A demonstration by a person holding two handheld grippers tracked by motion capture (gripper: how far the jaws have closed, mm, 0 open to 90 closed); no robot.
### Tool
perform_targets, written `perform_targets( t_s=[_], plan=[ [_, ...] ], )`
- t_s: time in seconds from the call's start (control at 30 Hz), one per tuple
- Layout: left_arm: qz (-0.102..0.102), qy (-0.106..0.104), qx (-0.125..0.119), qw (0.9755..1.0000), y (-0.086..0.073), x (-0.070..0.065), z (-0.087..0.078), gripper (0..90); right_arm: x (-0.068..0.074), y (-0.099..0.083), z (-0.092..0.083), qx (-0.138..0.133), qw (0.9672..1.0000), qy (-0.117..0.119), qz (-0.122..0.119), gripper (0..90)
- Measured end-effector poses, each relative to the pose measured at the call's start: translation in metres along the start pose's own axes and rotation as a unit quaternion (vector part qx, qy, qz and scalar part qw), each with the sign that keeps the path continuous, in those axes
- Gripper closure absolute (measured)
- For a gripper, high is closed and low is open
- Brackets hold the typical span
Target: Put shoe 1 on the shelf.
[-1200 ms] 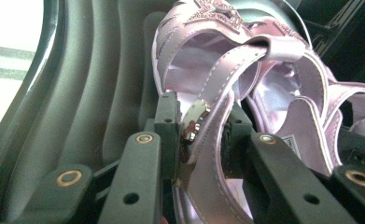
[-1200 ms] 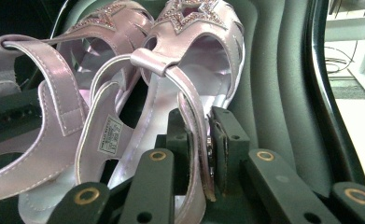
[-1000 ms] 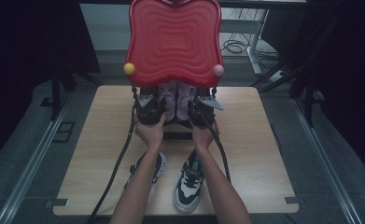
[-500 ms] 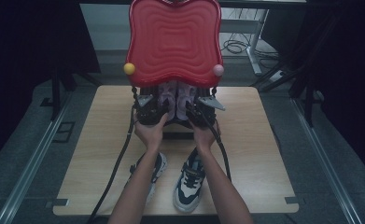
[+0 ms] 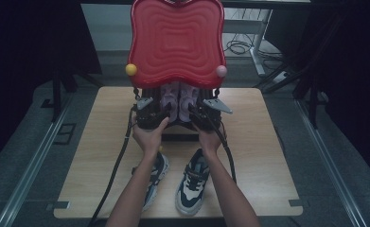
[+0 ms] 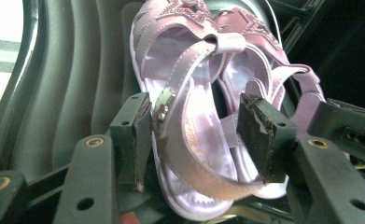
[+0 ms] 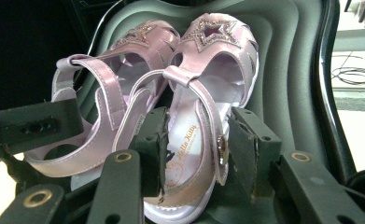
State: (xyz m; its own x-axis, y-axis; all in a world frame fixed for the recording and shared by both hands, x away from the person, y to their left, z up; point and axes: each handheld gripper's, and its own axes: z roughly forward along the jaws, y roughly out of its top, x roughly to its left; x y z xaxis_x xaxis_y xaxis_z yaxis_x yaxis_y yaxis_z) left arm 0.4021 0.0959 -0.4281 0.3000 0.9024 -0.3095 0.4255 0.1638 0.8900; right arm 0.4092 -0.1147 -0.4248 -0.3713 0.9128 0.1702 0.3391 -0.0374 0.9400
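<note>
High view: both grippers at pink sandals under tilted red tray (image 5: pixel 175 42).
Left gripper (image 6: pixel 194 140) jaws straddle left sandal (image 6: pixel 189 107), spread; right gripper (image 7: pixel 196 149) pinches right sandal (image 7: pixel 203 116). Sneakers (image 5: pixel 192 182) lie nearer, on table (image 5: pixel 268 156).

Two shiny purple sandals lie side by side, touching, in front of the raised red lid (image 5: pixel 176 42) at the far side of the worktop (image 5: pixel 263 142). Each has a sparkly star on the toe and a strap with a small buckle. The left sandal (image 6: pixel 189 116) sits between the left gripper's (image 6: pixel 194 135) pads. The right sandal (image 7: pixel 208 116) sits between the right gripper's (image 7: pixel 196 149) pads.
</note>
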Motion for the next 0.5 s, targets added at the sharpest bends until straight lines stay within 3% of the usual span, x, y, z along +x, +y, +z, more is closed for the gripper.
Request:
perform_targets(
  t_s=[0.1, 0.5],
  plan=[
    [0.003, -0.001, 0.000, 1.0000, 0.000, 0.001, -0.004, 45.7, -0.001, 0.001, -0.003, -0.002, 1.0000, 0.002, -0.007, 57.7],
    [0.009, -0.017, 0.000, 0.9998, -0.001, -0.001, -0.015, 46.5, -0.008, -0.002, -0.011, -0.003, 0.9999, 0.016, 0.005, 58.3]
  ],
)
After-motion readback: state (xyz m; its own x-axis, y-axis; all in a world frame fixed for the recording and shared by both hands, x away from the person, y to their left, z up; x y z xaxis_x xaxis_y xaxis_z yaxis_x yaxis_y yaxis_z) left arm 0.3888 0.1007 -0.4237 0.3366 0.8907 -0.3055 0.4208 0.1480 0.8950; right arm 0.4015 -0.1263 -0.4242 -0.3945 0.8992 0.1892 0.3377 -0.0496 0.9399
